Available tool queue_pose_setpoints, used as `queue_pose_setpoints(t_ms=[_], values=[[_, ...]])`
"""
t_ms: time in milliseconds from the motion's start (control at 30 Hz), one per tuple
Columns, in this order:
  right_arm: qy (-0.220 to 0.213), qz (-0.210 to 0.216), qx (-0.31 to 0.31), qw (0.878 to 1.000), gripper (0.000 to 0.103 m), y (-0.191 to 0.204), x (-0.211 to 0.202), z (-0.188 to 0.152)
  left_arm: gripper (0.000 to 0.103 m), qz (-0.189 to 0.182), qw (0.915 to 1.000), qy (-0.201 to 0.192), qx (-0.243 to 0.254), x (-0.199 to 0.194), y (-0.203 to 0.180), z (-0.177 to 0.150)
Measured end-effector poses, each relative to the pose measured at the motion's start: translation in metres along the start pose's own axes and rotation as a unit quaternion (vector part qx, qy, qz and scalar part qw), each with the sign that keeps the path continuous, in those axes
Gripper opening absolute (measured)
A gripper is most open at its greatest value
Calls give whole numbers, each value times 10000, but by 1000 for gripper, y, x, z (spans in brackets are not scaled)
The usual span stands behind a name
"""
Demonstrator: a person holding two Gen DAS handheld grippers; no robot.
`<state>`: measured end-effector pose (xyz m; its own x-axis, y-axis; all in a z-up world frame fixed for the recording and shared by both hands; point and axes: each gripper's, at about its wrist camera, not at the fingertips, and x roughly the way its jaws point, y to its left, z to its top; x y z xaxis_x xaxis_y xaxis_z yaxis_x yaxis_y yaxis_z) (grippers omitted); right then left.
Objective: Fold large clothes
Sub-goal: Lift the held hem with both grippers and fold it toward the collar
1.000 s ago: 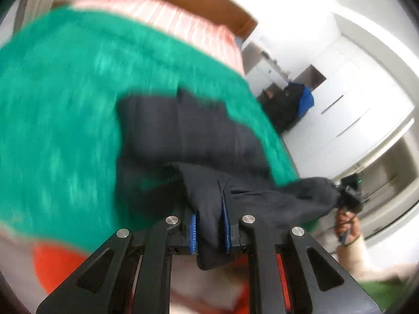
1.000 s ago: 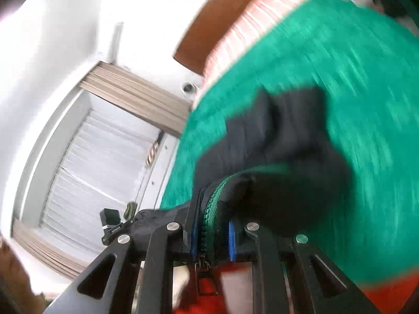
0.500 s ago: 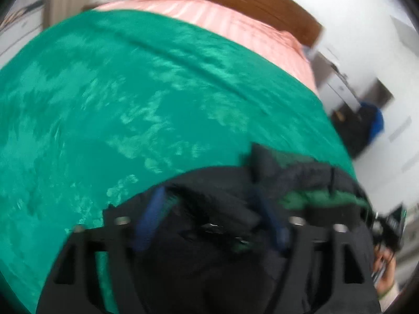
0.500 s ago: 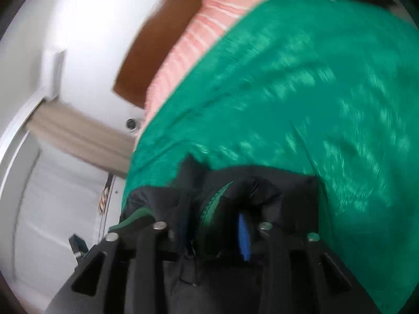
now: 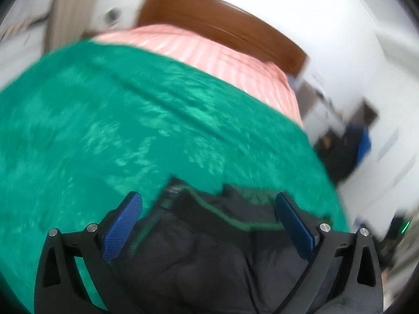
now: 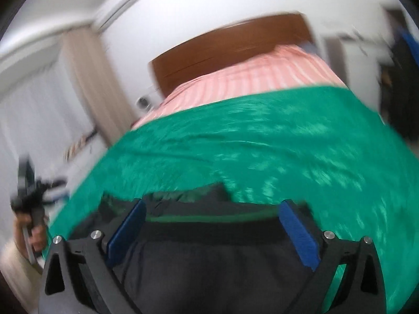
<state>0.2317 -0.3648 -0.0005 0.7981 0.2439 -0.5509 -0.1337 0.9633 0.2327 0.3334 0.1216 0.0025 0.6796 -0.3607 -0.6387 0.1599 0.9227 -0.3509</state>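
A black padded jacket with green lining point(image 5: 214, 248) lies on the near part of a green blanket point(image 5: 104, 130) on the bed. My left gripper point(image 5: 209, 212) is open above it, blue pads spread wide, holding nothing. In the right wrist view the same jacket point(image 6: 209, 256) lies flat under my right gripper point(image 6: 212, 217), which is also open with its pads apart over the jacket's green-edged hem. Both views are motion-blurred.
A pink striped cover point(image 5: 209, 52) and a brown headboard point(image 5: 222, 26) lie at the far end of the bed. White cupboards and a dark bag point(image 5: 348, 151) stand to the right. Curtains point(image 6: 91, 83) hang on the left.
Both grippers were shut on the jacket and held it up; they have opened, the jacket lies on the blanket, and both cameras have tilted up toward the headboard.
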Motion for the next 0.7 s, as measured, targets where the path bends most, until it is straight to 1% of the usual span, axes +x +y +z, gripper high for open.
queue_pose_setpoints(t_ms=[67,100,133,200,233,267,333,400,467,567,700], values=[[250,-109,-504,9984,101,27,28,-8,101,79,9978,39,649,22,-31,-16],[344,-207,-610,9973,101,34,42,-14,101,180,9950,23,983,38,-44,-27],[516,-400,-728,9952,101,39,61,-23,101,354,9918,28,1229,51,-53,-35],[859,-790,-882,9892,101,41,94,-39,101,815,9858,128,1460,78,-56,-48],[904,-837,-878,9885,101,38,106,-47,101,959,9849,167,1430,89,-50,-54],[867,-754,-742,9906,101,32,113,-51,102,976,9863,151,1319,95,-42,-58],[768,-413,-348,9956,102,16,119,-52,102,759,9926,-24,949,99,-23,-61],[749,-83,-33,9972,102,0,125,-57,102,636,9948,-95,788,100,-13,-64],[657,99,171,9976,102,-9,124,-63,102,588,9949,-138,811,103,-14,-67],[551,256,351,9975,102,-20,128,-69,102,625,9937,-182,917,108,-17,-72],[535,346,485,9968,102,-25,130,-75,103,498,9953,-24,828,117,-12,-73]])
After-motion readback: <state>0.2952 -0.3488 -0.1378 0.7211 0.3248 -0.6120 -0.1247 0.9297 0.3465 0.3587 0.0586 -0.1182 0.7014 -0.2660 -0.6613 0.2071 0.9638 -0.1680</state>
